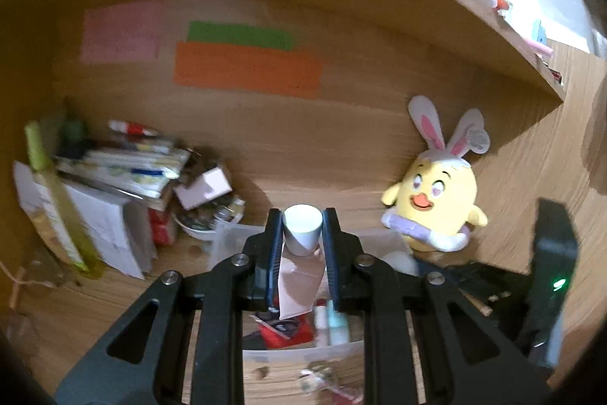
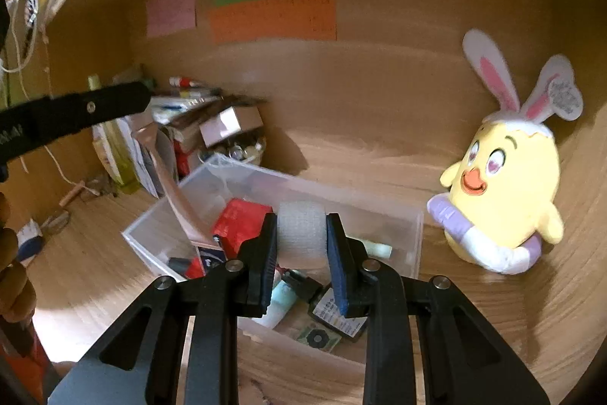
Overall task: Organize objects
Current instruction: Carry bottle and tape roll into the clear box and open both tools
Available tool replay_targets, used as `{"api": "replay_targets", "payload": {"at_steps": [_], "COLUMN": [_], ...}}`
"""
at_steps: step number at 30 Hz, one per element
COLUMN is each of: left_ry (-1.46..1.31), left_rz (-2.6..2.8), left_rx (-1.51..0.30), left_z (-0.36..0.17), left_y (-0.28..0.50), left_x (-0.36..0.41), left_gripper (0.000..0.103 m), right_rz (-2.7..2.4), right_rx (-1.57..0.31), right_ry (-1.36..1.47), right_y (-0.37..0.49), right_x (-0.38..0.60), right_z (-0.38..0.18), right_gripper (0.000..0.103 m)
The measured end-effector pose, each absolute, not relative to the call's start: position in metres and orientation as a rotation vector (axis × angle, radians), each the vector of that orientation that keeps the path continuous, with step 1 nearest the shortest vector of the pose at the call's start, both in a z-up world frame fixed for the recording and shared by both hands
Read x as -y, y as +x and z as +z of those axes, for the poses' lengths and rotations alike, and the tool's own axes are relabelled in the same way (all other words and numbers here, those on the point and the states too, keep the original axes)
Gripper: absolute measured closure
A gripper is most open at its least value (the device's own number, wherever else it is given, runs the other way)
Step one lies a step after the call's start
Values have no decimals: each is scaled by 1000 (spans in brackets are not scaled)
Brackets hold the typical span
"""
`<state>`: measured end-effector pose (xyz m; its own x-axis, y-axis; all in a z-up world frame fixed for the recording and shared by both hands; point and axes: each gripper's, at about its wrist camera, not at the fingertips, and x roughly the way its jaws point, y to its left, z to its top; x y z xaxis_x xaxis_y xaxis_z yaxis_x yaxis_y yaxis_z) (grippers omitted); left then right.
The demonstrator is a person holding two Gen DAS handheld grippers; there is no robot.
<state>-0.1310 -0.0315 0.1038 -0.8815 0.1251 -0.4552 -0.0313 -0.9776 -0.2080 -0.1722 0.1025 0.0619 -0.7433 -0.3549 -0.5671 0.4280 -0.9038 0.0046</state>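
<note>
My left gripper is shut on a white-capped tube with a pinkish flat body, held above a clear plastic bin. In the right wrist view the left gripper's finger reaches in from the left and the pinkish tube hangs over the bin. My right gripper is shut on a white bandage roll above the clear bin, which holds a red box, tubes and a dark packet.
A yellow plush chick with bunny ears sits right of the bin against the wooden back wall. A pile of books, boxes and a bowl of small items stands at the back left. Coloured paper notes hang on the wall. A shelf runs overhead.
</note>
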Motion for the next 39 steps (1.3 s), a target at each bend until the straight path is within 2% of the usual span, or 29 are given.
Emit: {"api": "replay_targets", "payload": {"at_steps": [11, 27, 30, 32, 34, 39], "left_ry": [-918, -1138, -1137, -1127, -1119, -1088], "left_rz": [2784, 2875, 2883, 2890, 2899, 2921], "left_rx": [439, 387, 361, 347, 328, 292], "left_z": [66, 14, 13, 15, 17, 25], "left_y": [-166, -182, -174, -168, -163, -147], "left_x": [37, 64, 65, 66, 66, 66], "left_gripper": [83, 83, 73, 65, 61, 44], "right_rz": [-2574, -2578, -2570, -2570, -2577, -2583], "right_rx": [-226, -339, -330, -319, -303, -267], "right_ry": [934, 1007, 1021, 1033, 1024, 986], "right_y": [-195, -202, -203, -204, -203, -194], "right_x": [-97, -81, -82, -84, -86, -89], "right_z": [27, 5, 4, 5, 7, 20], "right_gripper": [81, 81, 80, 71, 67, 59]}}
